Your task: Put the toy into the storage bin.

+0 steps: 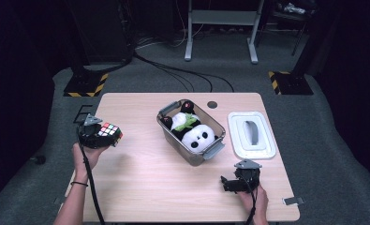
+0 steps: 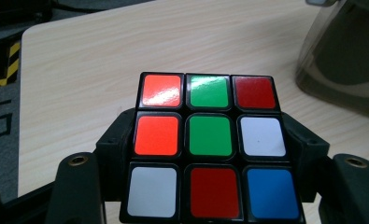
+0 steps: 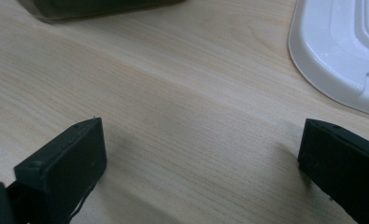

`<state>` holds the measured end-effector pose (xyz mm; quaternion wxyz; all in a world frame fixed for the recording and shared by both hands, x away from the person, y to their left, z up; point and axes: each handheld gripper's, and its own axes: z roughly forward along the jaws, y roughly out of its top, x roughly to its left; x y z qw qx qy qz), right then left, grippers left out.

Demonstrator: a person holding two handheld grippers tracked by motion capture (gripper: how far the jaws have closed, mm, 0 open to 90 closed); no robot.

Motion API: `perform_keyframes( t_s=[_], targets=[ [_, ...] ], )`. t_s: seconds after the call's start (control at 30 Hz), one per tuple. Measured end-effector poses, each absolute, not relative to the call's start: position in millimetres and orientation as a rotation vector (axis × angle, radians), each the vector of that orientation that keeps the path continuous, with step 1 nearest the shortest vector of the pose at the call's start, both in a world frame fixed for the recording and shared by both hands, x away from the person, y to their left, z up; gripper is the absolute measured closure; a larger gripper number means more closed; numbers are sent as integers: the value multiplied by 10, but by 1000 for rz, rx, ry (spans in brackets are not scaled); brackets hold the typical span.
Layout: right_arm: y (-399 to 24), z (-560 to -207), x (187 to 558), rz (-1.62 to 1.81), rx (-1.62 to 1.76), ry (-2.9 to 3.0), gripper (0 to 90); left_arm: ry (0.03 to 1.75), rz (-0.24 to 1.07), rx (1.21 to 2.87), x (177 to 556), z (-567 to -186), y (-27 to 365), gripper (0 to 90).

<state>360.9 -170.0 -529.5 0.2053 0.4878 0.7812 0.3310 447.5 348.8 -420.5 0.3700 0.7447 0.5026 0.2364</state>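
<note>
A scrambled colour cube [image 1: 110,131] sits between the jaws of my left gripper [image 1: 103,136], held above the table's left side. In the left gripper view the cube [image 2: 209,147] shows red, green, white and blue tiles, and both black jaws press its sides. A clear plastic bin [image 1: 166,133] at the table's middle holds a plush panda [image 1: 197,136]. Its white lid [image 1: 251,134] lies flat to the right of the bin. My right gripper [image 1: 227,183] rests low near the front right, jaws wide apart over bare wood [image 3: 196,154].
The wooden table [image 1: 140,187] has bare room in front and between the two hands. A bin corner [image 2: 341,60] shows at the upper right of the left gripper view. Cables and metal stand legs [image 1: 220,33] lie on the floor beyond the far edge.
</note>
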Motion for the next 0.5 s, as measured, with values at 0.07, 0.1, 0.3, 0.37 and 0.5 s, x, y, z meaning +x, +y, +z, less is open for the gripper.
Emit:
perform_keyframes(
  t_s=[0.07, 0.1, 0.3, 0.37, 0.5],
  targets=[
    [-1702, -5295, 3610, 922, 1356, 2179, 2, 1274, 606, 1921, 4484, -4163, 3460, 339],
    [-1703, -5295, 3610, 922, 1355, 2179, 3, 1267, 607, 1924, 4489, -4146, 3451, 339],
    [-1702, -5295, 3610, 922, 1356, 2179, 3, 1234, 618, 1940, 4519, -4036, 3373, 339],
    [-1702, -5295, 3610, 922, 1356, 2179, 3, 1224, 615, 1937, 4526, -4005, 3345, 339],
    [-1702, -5295, 3610, 922, 1356, 2178, 3, 1203, 616, 1952, 4545, -3943, 3292, 339]
  ],
)
